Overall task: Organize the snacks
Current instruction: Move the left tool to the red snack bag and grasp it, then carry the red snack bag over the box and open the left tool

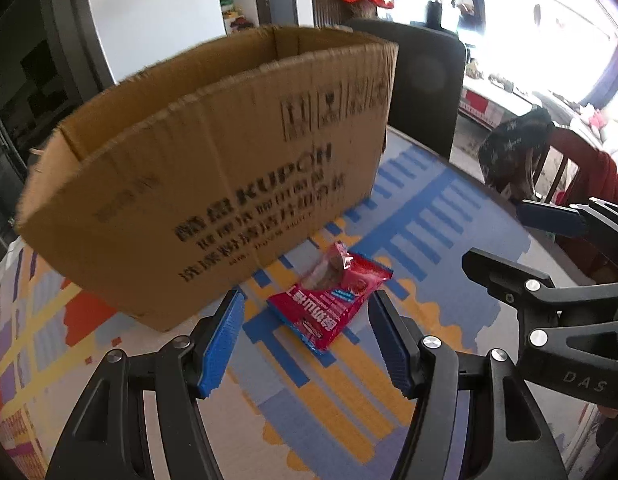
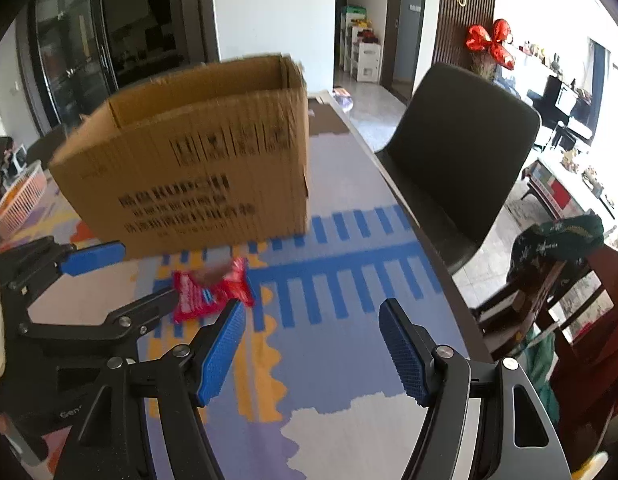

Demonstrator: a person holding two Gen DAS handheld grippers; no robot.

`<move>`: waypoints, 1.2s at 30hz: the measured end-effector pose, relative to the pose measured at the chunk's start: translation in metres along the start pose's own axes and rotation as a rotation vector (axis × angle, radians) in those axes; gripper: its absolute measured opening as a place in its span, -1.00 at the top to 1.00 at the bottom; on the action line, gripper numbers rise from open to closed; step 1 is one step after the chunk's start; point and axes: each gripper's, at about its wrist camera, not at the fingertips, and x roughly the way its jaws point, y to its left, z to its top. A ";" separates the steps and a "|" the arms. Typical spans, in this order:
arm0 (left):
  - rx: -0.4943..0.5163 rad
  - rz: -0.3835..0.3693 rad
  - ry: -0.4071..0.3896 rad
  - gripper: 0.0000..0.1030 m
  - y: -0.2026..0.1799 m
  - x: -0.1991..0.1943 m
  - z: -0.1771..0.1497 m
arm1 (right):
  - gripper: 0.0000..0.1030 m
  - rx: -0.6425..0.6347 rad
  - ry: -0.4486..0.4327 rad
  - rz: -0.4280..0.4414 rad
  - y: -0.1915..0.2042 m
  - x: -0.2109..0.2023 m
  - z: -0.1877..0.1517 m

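You are looking at a red snack packet (image 1: 328, 299) with blue edging and white lettering. The cardboard box (image 1: 213, 168) is showing plain brown with black print. The table cover (image 1: 429, 216) is carrying a blue comb-like stripe pattern over lavender, with orange, yellow and white patches. Your left gripper (image 1: 307, 338) and right gripper (image 2: 313, 350) are wearing blue ribbed pads (image 1: 223, 344) on black frames. The chair (image 2: 461, 168) is reading black; the bow (image 2: 491, 42) is shining metallic red.

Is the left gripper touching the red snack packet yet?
Apart. In the left wrist view the open left gripper straddles the red snack packet, with patterned tablecloth showing between each pad and the packet.
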 end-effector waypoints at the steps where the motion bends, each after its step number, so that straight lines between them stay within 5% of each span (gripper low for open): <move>1: 0.007 -0.004 0.007 -0.24 0.000 0.003 0.000 | -0.35 0.003 0.011 -0.006 -0.001 0.003 -0.002; 16: 0.095 0.017 0.106 -0.30 -0.009 0.051 0.000 | -0.35 0.066 0.143 -0.061 -0.011 0.044 -0.026; 22: 0.043 -0.018 0.103 -0.26 -0.007 0.060 0.006 | -0.35 0.067 0.159 -0.068 -0.015 0.051 -0.028; 26: -0.040 -0.078 0.112 0.05 0.000 0.062 0.008 | -0.35 0.071 0.165 -0.059 -0.015 0.052 -0.027; 36: -0.158 -0.013 0.075 0.18 0.014 0.036 -0.008 | -0.35 0.061 0.144 -0.036 -0.017 0.047 -0.023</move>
